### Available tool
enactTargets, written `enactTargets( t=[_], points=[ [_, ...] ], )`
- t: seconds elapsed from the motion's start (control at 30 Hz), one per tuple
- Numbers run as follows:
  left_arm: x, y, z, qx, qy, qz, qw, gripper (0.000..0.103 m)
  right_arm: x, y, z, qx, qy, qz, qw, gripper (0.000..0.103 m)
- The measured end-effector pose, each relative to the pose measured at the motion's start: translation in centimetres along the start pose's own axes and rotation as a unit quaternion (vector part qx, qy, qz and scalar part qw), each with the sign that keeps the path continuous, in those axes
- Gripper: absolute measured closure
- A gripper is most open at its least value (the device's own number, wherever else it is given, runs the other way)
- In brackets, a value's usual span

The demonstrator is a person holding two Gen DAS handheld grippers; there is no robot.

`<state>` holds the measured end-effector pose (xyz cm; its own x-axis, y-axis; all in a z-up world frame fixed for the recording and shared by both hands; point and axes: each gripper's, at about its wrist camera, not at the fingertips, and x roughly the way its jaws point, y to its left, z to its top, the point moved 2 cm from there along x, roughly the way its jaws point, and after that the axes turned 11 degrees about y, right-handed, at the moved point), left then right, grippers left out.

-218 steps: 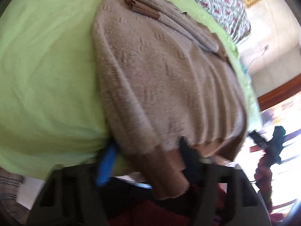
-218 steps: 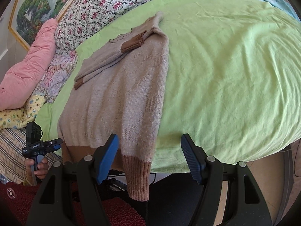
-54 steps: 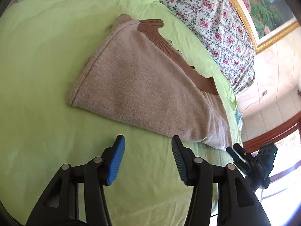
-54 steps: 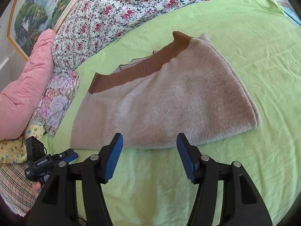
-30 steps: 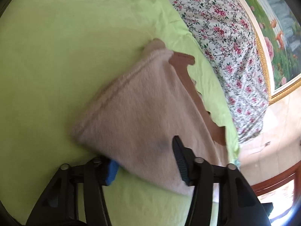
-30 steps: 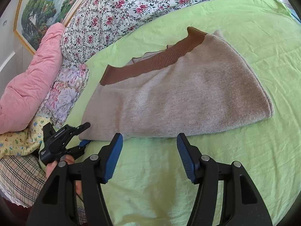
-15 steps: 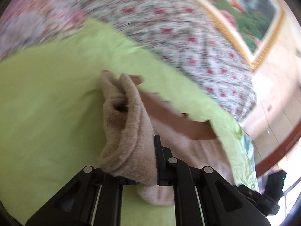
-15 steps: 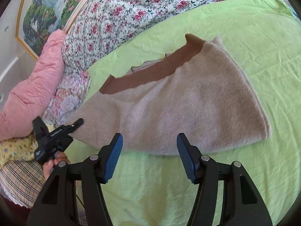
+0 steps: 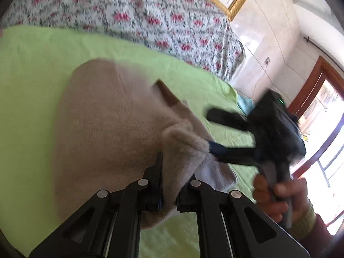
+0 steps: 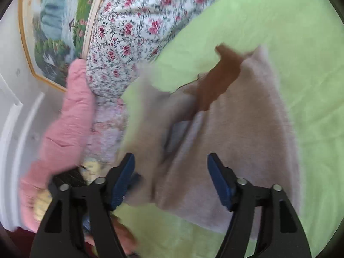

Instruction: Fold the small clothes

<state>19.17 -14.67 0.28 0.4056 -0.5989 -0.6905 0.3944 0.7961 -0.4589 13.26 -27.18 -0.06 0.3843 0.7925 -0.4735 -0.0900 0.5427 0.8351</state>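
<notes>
A beige knit sweater (image 9: 107, 129) with a brown ribbed hem (image 9: 166, 93) lies folded on the green bedsheet (image 9: 32, 68). My left gripper (image 9: 169, 182) is shut on a bunched end of the sweater and holds it lifted over the rest. My right gripper (image 9: 223, 133) is seen open from the left wrist view, its lower finger against the lifted fold. In the right wrist view the right gripper (image 10: 171, 178) is open over the sweater (image 10: 236, 139), with the raised flap blurred on the left. The brown hem (image 10: 217, 79) lies at the far edge.
A floral quilt (image 9: 150, 19) runs along the far side of the bed. A pink pillow (image 10: 64, 133) lies at the left in the right wrist view. A framed painting (image 10: 58, 21) hangs behind. A wooden door frame (image 9: 309, 86) stands past the bed's right end.
My left gripper has carried the gripped sweater end across toward the right end. My right gripper has moved in close to the lifted fold and stays open.
</notes>
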Motion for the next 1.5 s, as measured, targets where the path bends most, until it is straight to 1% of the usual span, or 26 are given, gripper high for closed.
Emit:
enactTargets(
  t=[0.1,0.2,0.27,0.3,0.33,0.37,0.4,0.43,0.53,0.57,0.6,0.67,0.73,0.8,0.83,0.9,0.97,1.0,1.07,1.1,1.2,1.33,1.4,1.47,1.5],
  points=[
    [0.2,-0.2,-0.3,0.005,0.006,0.006,1.0000,0.097,2.7,-0.8,1.7,0.011,0.035,0.034,0.999,0.027],
    [-0.5,0.3,0.0,-0.003,0.000,-0.004,1.0000,0.097,5.4,-1.3,3.7,0.017,0.056,0.010,0.998,0.027],
    [-1.0,0.5,0.2,-0.002,-0.005,-0.004,1.0000,0.097,6.9,-0.8,5.4,0.010,0.064,0.018,0.998,0.029],
    [-1.0,0.5,0.4,0.001,-0.007,-0.002,1.0000,0.097,7.4,-0.6,6.2,0.008,0.066,0.016,0.998,0.036],
    [-1.1,0.7,0.4,0.003,-0.008,0.002,1.0000,0.097,8.1,-0.5,7.0,0.008,0.070,0.014,0.997,0.040],
    [-1.1,0.7,0.5,0.004,-0.009,0.010,0.9999,0.097,8.8,-0.5,8.0,0.010,0.073,0.007,0.997,0.058],
    [-1.1,0.8,0.5,0.003,-0.010,0.012,0.9999,0.097,9.0,-0.7,8.5,0.010,0.077,0.001,0.997,0.084],
    [-1.2,0.7,0.9,-0.001,-0.011,0.010,0.9999,0.097,9.6,-0.2,9.2,0.004,0.082,-0.003,0.997,0.085],
    [-1.8,-0.3,1.9,0.006,-0.020,-0.001,0.9998,0.097,8.5,2.2,10.3,-0.047,0.068,-0.027,0.996,0.087],
    [-2.0,-0.9,2.1,0.013,-0.023,-0.008,0.9996,0.097,7.1,3.8,10.6,-0.081,0.053,-0.035,0.995,0.087],
    [-2.0,-1.7,2.5,0.021,-0.025,-0.017,0.9993,0.097,6.1,4.8,10.7,-0.100,0.042,-0.039,0.993,0.087],
    [-1.2,-3.9,3.0,0.036,-0.023,-0.035,0.9985,0.096,3.5,6.3,10.6,-0.141,0.021,-0.060,0.988,0.087],
    [0.4,-5.3,3.0,0.040,-0.011,-0.043,0.9982,0.096,1.2,6.4,10.2,-0.165,0.006,-0.087,0.982,0.087],
    [2.9,-5.9,2.6,0.037,0.007,-0.052,0.9979,0.096,-0.5,4.0,9.9,-0.156,0.004,-0.139,0.978,0.087],
    [4.7,-6.0,2.2,0.031,0.029,-0.054,0.9976,0.096,-0.9,2.1,9.7,-0.144,0.009,-0.167,0.975,0.087],
    [7.2,-6.1,1.1,0.025,0.063,-0.054,0.9963,0.096,-1.3,-1.4,9.1,-0.107,0.019,-0.186,0.977,0.087],
    [8.0,-6.5,0.3,0.030,0.068,-0.047,0.9961,0.096,-1.4,-4.3,8.3,-0.076,0.027,-0.198,0.977,0.087],
    [8.2,-6.7,-0.1,0.036,0.067,-0.041,0.9963,0.096,-1.5,-5.1,8.0,-0.070,0.025,-0.192,0.979,0.087],
    [8.2,-6.8,-0.4,0.045,0.063,-0.035,0.9964,0.096,-2.0,-5.6,7.7,-0.066,0.013,-0.174,0.982,0.088],
    [8.2,-6.8,-0.4,0.046,0.062,-0.036,0.9963,0.096,-2.0,-5.5,7.7,-0.068,0.010,-0.172,0.983,0.088],
    [8.4,-6.4,-0.5,0.042,0.065,-0.038,0.9962,0.096,-1.7,-5.2,7.8,-0.080,0.008,-0.188,0.979,0.087],
    [8.0,-6.8,-0.7,0.047,0.069,-0.038,0.9958,0.095,-1.9,-5.3,7.5,-0.075,0.005,-0.192,0.979,0.086],
    [7.3,-7.1,-1.2,0.053,0.078,-0.043,0.9946,0.085,-2.1,-5.1,7.1,-0.068,0.000,-0.196,0.978,0.082],
    [6.0,-6.9,-1.7,0.057,0.090,-0.059,0.9926,0.083,-2.7,-4.6,6.5,-0.065,-0.008,-0.214,0.975,0.077],
    [5.3,-6.8,-2.1,0.060,0.094,-0.061,0.9919,0.080,-3.2,-4.2,6.1,-0.065,-0.012,-0.220,0.973,0.075]
  ],
)
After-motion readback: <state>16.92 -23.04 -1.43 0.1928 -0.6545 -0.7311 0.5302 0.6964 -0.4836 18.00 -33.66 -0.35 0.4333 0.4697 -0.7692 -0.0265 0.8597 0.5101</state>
